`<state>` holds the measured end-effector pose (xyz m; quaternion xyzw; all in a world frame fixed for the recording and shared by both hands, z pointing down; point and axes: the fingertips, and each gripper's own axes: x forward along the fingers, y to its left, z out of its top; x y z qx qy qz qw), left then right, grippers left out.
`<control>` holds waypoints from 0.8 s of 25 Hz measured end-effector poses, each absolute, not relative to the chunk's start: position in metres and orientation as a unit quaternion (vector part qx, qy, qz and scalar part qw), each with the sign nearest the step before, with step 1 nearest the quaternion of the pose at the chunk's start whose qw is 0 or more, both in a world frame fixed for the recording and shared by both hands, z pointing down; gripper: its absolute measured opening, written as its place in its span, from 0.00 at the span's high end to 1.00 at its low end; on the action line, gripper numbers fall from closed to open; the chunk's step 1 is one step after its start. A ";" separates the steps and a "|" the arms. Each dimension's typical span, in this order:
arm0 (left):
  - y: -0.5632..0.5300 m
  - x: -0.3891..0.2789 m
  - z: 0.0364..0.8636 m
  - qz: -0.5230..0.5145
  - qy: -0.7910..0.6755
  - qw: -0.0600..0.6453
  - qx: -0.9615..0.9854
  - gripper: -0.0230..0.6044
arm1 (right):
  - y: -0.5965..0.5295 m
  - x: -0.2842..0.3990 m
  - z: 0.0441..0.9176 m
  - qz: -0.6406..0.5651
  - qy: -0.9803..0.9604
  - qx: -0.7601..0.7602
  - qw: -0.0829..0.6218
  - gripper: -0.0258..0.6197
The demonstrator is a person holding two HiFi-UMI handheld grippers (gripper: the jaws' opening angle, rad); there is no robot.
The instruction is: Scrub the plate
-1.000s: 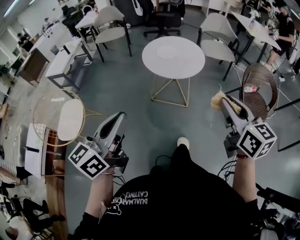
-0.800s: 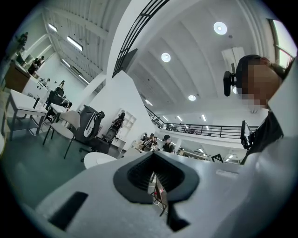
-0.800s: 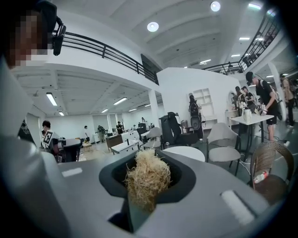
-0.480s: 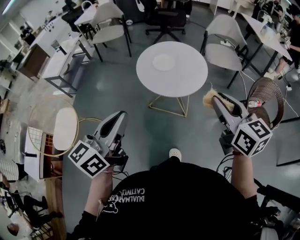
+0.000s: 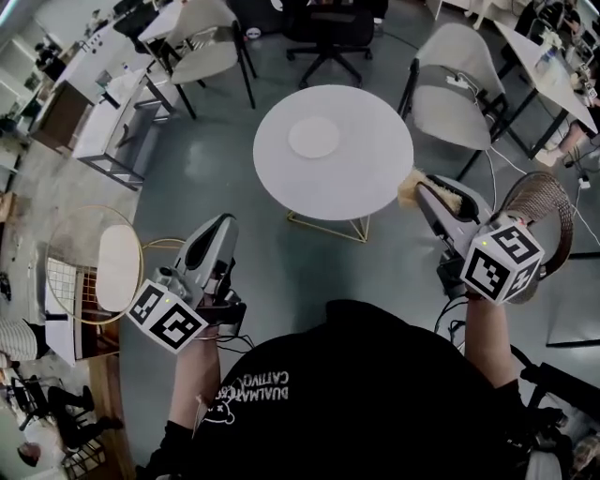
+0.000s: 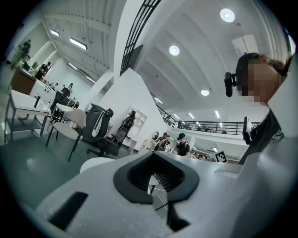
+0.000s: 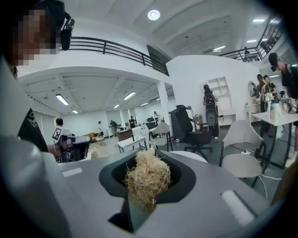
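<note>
A white plate (image 5: 314, 137) lies on the round white table (image 5: 370, 164) ahead of me. Neither gripper reaches it. My left gripper (image 5: 221, 225) is held level over the floor short of the table, its jaws shut with nothing between them; in the left gripper view (image 6: 156, 175) only the table's edge (image 6: 95, 163) shows past the jaws. At the table's near right rim, my right gripper (image 5: 419, 190) is shut on a tan fibrous scrubber (image 5: 409, 190). The scrubber (image 7: 148, 179) sticks out between the right gripper's (image 7: 149, 188) jaws.
A white chair (image 5: 452, 89) stands right of the table and a black office chair (image 5: 328, 28) behind it. A brown wicker chair (image 5: 542, 217) is beside my right arm. A gold wire stool (image 5: 105, 267) stands at the left. Desks and people fill the room's edges.
I have walked toward the round table with both grippers: table and plate now sit nearer and lower in the head view. The right gripper has reached the table's rim. Both jaws stay as before.
</note>
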<state>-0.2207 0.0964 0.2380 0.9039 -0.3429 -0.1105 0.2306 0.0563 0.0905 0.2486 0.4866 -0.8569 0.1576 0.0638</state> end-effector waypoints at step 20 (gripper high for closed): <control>-0.033 -0.196 0.285 -0.076 -0.337 0.272 0.898 0.96 | -0.040 0.058 0.301 0.208 -0.850 0.482 0.047 0.82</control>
